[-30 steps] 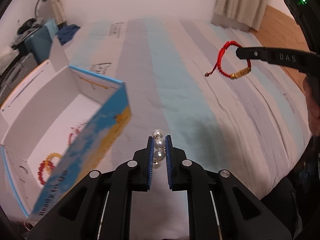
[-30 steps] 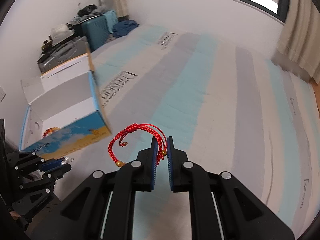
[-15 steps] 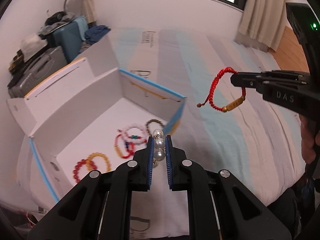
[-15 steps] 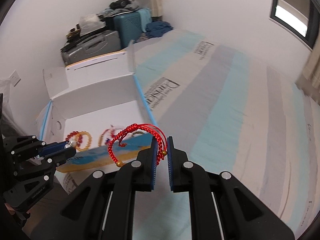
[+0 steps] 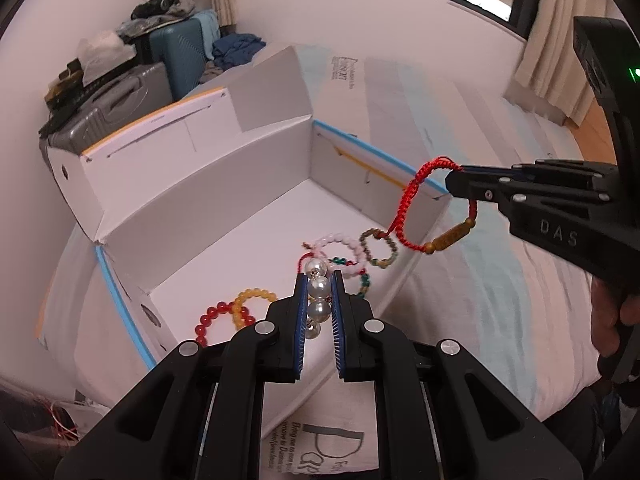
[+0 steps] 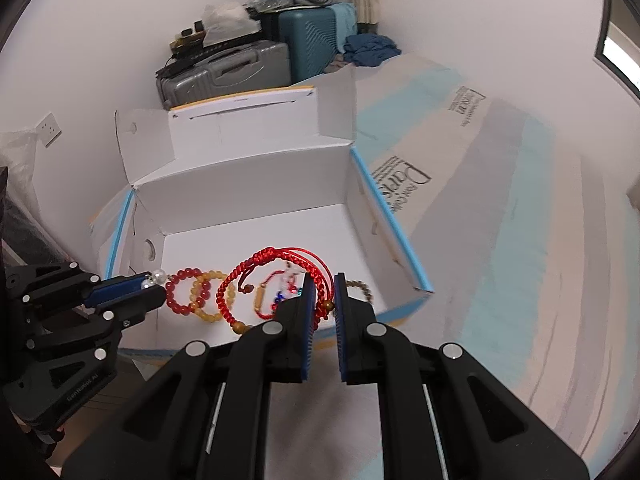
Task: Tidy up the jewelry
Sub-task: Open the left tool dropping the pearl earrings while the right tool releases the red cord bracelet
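My left gripper (image 5: 319,280) is shut on a pearl bracelet (image 5: 318,289) and holds it above the near wall of an open white box (image 5: 224,184). My right gripper (image 6: 322,280) is shut on a red cord bracelet (image 6: 276,268) and holds it over the box's near right corner; the cord also shows in the left wrist view (image 5: 424,216). Several bead bracelets lie on the box floor: a red one (image 6: 186,292), a yellow one (image 6: 208,296), a pink one (image 5: 340,246) and a brown one (image 5: 378,250).
The box (image 6: 256,184) sits on a striped mattress (image 6: 520,240) near its left edge, flaps open. Grey (image 6: 224,76) and teal suitcases (image 6: 312,44) with clutter stand by the wall behind. A curtain (image 5: 560,80) hangs at right.
Both grippers have swung left from over the mattress to above the box, each still holding its bracelet. The box floor and its bracelets have come into view.
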Demonstrator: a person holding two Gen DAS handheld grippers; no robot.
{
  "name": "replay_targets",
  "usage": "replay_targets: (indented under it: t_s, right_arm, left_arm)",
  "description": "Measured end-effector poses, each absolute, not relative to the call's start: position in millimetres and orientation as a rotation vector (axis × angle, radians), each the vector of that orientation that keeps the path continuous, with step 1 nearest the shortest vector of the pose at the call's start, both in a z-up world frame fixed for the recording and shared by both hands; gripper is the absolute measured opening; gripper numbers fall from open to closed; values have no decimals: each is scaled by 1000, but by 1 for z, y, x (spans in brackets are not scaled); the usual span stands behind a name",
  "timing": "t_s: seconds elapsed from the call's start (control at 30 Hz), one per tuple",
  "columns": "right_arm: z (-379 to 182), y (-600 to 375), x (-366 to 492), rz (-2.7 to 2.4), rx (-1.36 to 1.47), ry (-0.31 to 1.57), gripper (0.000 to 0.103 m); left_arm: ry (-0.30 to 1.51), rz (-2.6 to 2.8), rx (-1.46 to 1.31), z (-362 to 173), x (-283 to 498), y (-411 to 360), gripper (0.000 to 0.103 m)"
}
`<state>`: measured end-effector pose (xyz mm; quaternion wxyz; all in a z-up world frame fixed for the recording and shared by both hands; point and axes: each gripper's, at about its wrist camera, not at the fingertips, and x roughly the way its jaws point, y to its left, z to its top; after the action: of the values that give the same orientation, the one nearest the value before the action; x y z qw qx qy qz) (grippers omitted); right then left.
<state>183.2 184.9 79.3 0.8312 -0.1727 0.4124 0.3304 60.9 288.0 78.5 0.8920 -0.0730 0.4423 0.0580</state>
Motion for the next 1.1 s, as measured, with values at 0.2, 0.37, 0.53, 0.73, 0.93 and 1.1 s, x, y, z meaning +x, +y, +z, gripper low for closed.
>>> replay_targets:
  t_s: [0.2,0.37,0.53,0.73,0.93,1.1]
  right_arm:
    - [56,209,188,719,-388,912,9]
    - [39,224,194,730,-401,938,9]
    - [20,237,200,735,-412,970,9]
    - [-2,248,204,726,-436,1002,13]
    - [-9,249,201,703,-466,965,58]
    - [-7,243,202,674,-464,927,81]
  left_arm:
    - [935,130,-179,61,66,306,11]
    - [957,143,-201,44,69,321,11]
    - [979,149,-214,29,74,330,11]
    - [1001,162,-225,17,77,337,12]
    - [927,266,-198,22,69,344,89]
    - [930,281,-165,24,70,340,95]
